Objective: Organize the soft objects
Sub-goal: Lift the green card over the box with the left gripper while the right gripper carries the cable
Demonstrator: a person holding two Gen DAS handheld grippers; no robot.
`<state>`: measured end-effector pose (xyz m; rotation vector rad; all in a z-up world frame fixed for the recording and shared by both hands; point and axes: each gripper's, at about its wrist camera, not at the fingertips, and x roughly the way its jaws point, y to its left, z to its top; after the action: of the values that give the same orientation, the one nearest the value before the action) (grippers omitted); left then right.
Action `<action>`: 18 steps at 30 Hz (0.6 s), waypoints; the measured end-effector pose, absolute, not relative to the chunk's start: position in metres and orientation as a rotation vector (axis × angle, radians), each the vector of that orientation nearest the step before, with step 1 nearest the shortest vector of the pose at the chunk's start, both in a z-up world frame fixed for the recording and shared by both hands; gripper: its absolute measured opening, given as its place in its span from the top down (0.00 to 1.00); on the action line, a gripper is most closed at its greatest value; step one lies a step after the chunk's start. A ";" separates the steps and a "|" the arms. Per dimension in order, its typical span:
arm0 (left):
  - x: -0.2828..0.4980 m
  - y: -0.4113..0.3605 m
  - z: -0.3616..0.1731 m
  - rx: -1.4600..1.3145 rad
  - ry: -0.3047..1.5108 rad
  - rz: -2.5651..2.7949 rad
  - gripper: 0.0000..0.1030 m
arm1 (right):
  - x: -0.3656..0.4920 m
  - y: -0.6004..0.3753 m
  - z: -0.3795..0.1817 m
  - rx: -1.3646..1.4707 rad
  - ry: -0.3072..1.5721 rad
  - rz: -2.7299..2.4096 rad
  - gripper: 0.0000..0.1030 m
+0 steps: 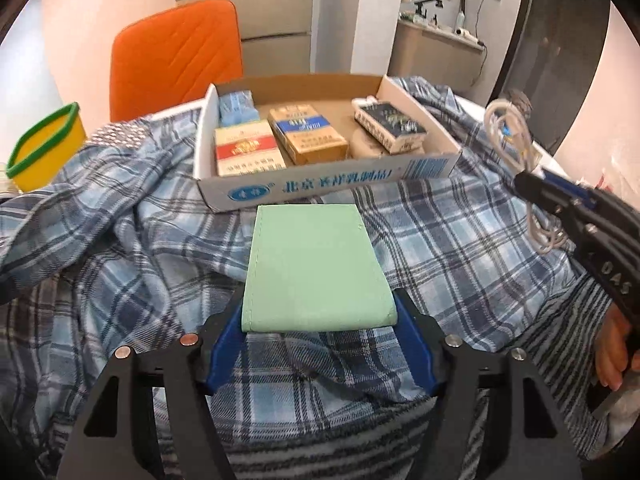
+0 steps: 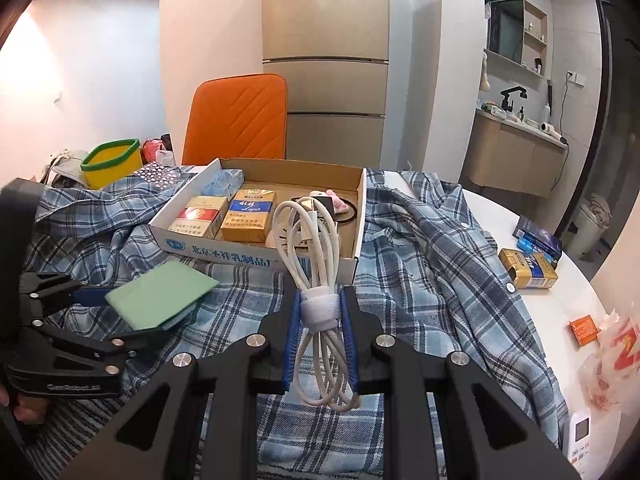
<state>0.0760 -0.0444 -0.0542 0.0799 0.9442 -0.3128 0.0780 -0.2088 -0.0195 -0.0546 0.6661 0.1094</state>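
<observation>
My left gripper (image 1: 320,304) is shut on a flat mint-green wallet (image 1: 316,260), its blue pads against the wallet's two long edges. The wallet hangs a little above a blue plaid shirt (image 1: 120,240), just in front of a shallow cardboard box (image 1: 320,188). The right wrist view shows the same wallet (image 2: 160,296) tilted in the left gripper (image 2: 138,312). My right gripper (image 2: 323,304) is shut on a coiled white cable (image 2: 308,232), pinched at its white strap, in front of the box (image 2: 256,258). The box holds cigarette packs and a blue tissue pack.
The plaid shirt (image 2: 420,260) covers most of a white round table. A yellow tub with a green rim (image 2: 112,162) stands at the back left, with an orange chair (image 2: 240,116) behind. Right of the shirt lie a gold cigarette pack (image 2: 528,274), a dark box (image 2: 538,240) and a plastic bag (image 2: 616,360).
</observation>
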 end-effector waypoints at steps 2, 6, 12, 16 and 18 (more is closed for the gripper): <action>0.071 -0.041 -0.045 0.064 0.914 -0.304 0.34 | 0.077 -0.208 -0.018 -0.056 0.661 0.107 0.79; 0.064 -0.035 -0.025 0.047 0.847 -0.283 0.34 | 0.075 -0.207 -0.015 -0.064 0.643 0.101 0.79; 0.057 -0.035 0.015 0.051 0.713 -0.237 0.34 | 0.073 -0.207 0.007 -0.037 0.602 0.107 0.79; 0.055 -0.041 0.040 0.099 0.615 -0.192 0.34 | 0.072 -0.206 0.031 -0.054 0.550 0.096 0.79; 0.059 -0.041 0.051 0.084 0.599 -0.202 0.34 | 0.073 -0.206 0.047 -0.051 0.523 0.100 0.79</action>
<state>0.0587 -0.0406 0.0510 0.0836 0.5985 -0.2024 0.0733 -0.2059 0.0469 -0.0510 0.5231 0.0996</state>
